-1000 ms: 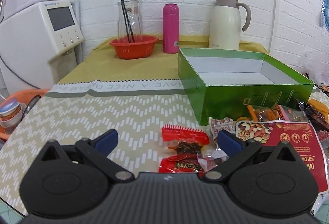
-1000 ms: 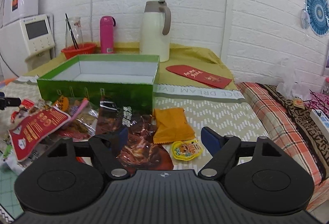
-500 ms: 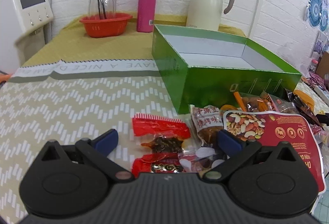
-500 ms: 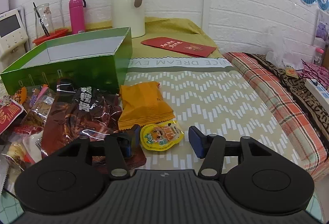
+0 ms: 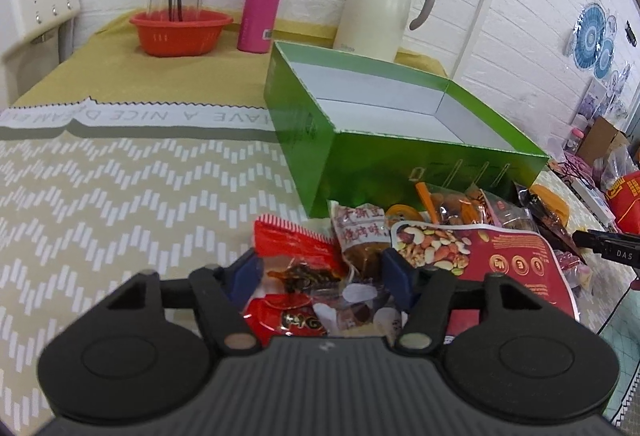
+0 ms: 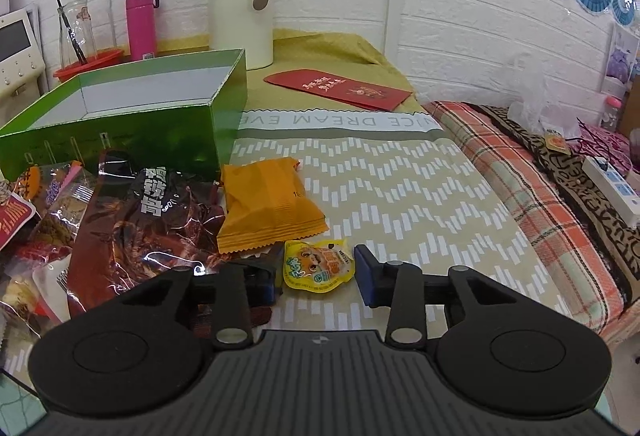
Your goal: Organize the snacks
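1. The left gripper (image 5: 322, 272) is closing, its jaws either side of a red sweet wrapper (image 5: 298, 256) but not yet pressing it
2. The right gripper (image 6: 318, 274) is closing round a small yellow packet (image 6: 318, 266), lying flat between its jaws
3. Both look light, crinkly and slippery; best pinched across the flat middle
4. The empty green box (image 5: 400, 164) sits ahead

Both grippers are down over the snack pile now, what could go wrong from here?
The left gripper is closing over overlapping packets: it may pinch the red packet plus its neighbour.
The right gripper is closing around the small yellow packet; its left finger sits on the dark wrapper and may drag it.
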Motion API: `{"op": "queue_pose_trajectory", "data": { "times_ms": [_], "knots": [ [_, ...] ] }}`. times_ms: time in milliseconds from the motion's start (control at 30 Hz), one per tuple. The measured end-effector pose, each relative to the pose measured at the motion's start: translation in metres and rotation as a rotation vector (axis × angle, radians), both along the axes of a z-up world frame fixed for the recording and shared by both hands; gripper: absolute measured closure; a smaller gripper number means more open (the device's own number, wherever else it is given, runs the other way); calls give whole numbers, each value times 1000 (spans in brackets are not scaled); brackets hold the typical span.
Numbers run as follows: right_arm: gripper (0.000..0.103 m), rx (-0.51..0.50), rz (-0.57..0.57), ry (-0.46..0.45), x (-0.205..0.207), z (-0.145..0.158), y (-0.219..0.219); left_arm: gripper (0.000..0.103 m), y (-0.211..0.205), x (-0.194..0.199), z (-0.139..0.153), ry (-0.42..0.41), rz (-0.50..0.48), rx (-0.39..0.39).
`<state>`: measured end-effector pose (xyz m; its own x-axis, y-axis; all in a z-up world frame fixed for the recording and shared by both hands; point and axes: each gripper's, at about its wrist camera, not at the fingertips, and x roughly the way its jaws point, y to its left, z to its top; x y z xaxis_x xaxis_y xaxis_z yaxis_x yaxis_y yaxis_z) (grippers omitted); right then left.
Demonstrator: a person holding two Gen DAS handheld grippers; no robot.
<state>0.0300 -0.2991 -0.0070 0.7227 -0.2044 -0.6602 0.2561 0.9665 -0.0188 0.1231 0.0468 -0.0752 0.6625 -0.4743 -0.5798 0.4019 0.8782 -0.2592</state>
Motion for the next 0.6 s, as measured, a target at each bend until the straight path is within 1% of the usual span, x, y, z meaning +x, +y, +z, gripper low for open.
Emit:
{"op": "queue_pose_trajectory", "data": {
  "times_ms": [33,67,200,233,267,333,467,500,600],
  "knots": [
    [41,4,-4,-7,-1,0,0,45,3,-1,0,5,15,-19],
    [41,4,-9,-13,-2,1,-1,51,6,-2,0,8,29,-32],
    [42,-11,-29,-51,-7,8,-1,69,15,-8,4,15,69,-46],
    [42,-12,-32,-60,-8,10,-1,80,16,-9,5,15,90,-35],
    [42,-12,-35,-69,-9,12,-1,81,20,-9,4,25,103,-46],
    [42,-15,-40,-82,-10,14,-1,84,28,-10,3,48,114,-97],
    [42,-14,-41,-89,-11,15,0,84,28,-15,2,45,95,-101],
    [42,-12,-39,-89,-11,14,1,85,28,-16,3,47,92,-103],
    [43,-20,-33,-89,-11,14,4,90,28,-22,7,17,91,-104]
  ]
}}
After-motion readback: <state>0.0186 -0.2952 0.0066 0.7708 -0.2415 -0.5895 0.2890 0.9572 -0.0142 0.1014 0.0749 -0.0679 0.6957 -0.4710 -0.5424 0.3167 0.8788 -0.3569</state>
